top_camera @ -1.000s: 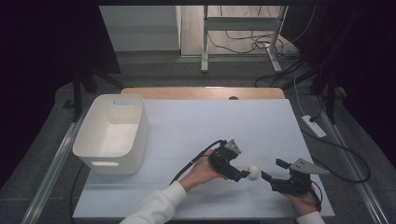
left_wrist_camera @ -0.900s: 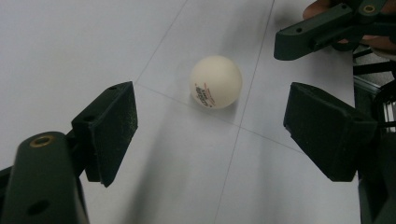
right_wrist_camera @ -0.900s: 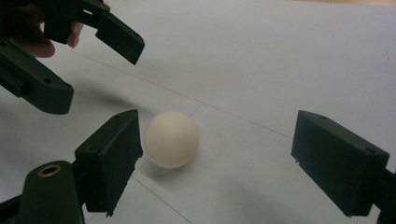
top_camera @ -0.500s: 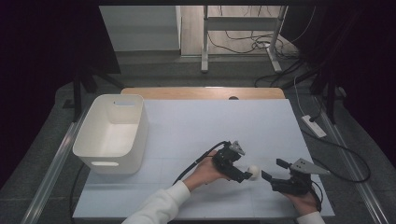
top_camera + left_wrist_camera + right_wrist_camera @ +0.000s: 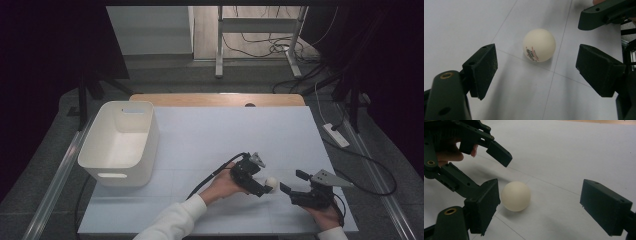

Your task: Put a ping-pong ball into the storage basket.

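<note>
Little has shifted since the earlier frames: the left gripper (image 5: 263, 186) has edged slightly closer to the small cream-white plastic ball (image 5: 270, 183), while the right gripper (image 5: 292, 182) sits much as it did.

From the high view, the ball rests on the white paper-covered surface (image 5: 225, 135) at about 5 o'clock, between the two grippers. The left gripper lies just at the ball's 9 o'clock side, held by a hand (image 5: 221, 186) in a white sleeve (image 5: 172, 222); the right gripper lies at the ball's 3 o'clock side, near but apart.

In the left gripper view, its fingers (image 5: 482, 67) stand wide apart, and the ball (image 5: 539, 45), bearing small red and dark print, lies ahead of them toward 12 o'clock, touching neither. Part of the right gripper (image 5: 604, 12) crosses at 1 o'clock.

In the right gripper view, its fingers (image 5: 605, 205) are also spread wide; the ball (image 5: 516, 196) sits just beside the finger at 8 o'clock, and whether they touch cannot be told. The left gripper (image 5: 492, 165) reaches in from 10 o'clock.

A white rectangular plastic bin (image 5: 120, 142) with a handle slot stands at the surface's 9 o'clock edge, well apart from the ball.
</note>
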Motion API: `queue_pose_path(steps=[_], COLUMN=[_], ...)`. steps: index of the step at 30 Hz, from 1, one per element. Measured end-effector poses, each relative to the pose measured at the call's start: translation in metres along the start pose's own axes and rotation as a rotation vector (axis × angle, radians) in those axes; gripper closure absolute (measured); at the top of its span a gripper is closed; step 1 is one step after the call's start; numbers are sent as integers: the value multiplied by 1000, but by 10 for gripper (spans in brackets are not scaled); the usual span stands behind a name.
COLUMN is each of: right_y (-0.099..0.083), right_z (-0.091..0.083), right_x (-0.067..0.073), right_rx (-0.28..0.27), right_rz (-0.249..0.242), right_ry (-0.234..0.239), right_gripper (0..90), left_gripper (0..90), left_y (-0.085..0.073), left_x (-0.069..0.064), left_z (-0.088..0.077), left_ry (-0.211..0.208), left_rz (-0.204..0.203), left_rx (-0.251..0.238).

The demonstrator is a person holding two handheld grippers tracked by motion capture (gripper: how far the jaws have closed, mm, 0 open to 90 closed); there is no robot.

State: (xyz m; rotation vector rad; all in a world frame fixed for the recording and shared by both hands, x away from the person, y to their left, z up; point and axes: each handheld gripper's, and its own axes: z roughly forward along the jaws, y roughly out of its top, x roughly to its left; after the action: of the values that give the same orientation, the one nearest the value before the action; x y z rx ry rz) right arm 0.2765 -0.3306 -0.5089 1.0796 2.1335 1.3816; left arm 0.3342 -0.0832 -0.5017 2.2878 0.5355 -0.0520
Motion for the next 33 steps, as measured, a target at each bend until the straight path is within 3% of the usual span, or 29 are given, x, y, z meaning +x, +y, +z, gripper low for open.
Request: queue_pose_path(steps=[25,33], right_y=[0,-1], right_z=[-1,-1], right_x=[-1,-1], right_rx=[-2,-4], right_rz=[6,7], right_ry=[1,-1], right_gripper=[162,163], left_gripper=[190,236], left_y=[9,10], left_x=[-1,-1], left_z=[23,31], left_ry=[-17,-27], left_rz=[18,19], left_rx=[48,65])
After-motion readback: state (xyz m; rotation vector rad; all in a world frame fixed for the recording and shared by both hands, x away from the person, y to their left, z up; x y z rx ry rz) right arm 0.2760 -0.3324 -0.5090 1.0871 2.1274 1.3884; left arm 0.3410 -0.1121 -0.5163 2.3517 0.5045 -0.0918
